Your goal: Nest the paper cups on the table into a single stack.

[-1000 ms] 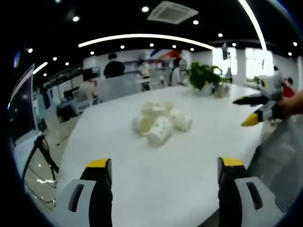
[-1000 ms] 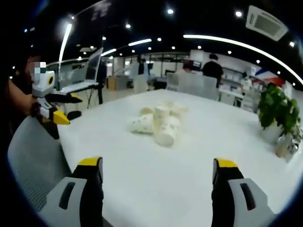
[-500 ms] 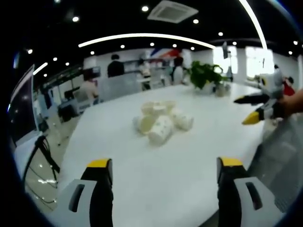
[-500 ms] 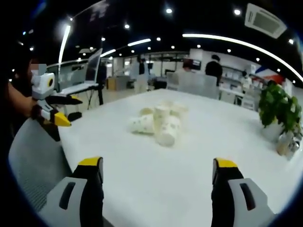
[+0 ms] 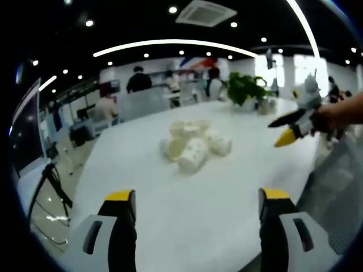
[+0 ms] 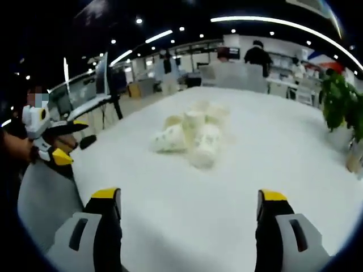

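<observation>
Lying in a loose heap near the middle of the white tabletop [image 5: 227, 198], the paper cups [image 5: 193, 147] are mostly tipped on their sides and touch one another. The left gripper [image 5: 191, 199] hangs over the near edge, its 2 jaws spread wide and holding nothing. The right gripper [image 6: 189, 198] does the same, also empty, and shows from the side in the left gripper view. A potted plant [image 5: 245, 90] stands near the far edge.
</observation>
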Demonstrator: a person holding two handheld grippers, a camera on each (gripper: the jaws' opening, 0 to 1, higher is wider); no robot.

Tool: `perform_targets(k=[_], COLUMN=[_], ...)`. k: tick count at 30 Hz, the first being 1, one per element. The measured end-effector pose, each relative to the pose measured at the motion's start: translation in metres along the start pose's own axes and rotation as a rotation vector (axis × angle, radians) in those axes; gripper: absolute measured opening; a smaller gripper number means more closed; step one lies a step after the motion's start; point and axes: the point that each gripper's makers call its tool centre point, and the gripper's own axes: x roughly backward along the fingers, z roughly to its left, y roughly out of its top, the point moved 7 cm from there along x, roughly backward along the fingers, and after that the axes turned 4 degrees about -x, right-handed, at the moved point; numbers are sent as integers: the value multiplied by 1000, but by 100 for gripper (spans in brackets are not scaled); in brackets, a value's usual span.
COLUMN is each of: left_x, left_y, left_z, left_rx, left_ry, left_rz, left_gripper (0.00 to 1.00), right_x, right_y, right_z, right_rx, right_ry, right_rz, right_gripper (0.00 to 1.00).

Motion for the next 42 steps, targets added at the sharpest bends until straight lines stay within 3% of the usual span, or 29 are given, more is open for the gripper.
perform_targets(k=[9, 19, 21, 25, 33, 42], left_x=[-1, -3, -2, -3, -3, -4], left_y=[-1, 0, 1, 0, 0, -2], left_z=[-1, -1, -1, 0, 0, -2], left_rx=[-15, -12, -13, -11, -9, -16], left_ry=[-4, -4, -4, 0, 1, -9], left_rz=[7, 7, 8, 7, 10, 22], left_gripper=[86, 86, 85, 85, 85, 84], right_x=[-39, -93, -103, -118, -147, -169], right_y=[42, 87, 96, 111, 109, 84], right_z=[-16, -36, -41, -51, -60, -59], right_rx=[19, -38, -48, -46, -152, -270], right_ry=[7, 62, 62, 38, 3, 11], right_rz=[59, 195, 244, 281, 384, 519], right_gripper=[96, 95, 95, 92, 83, 64])
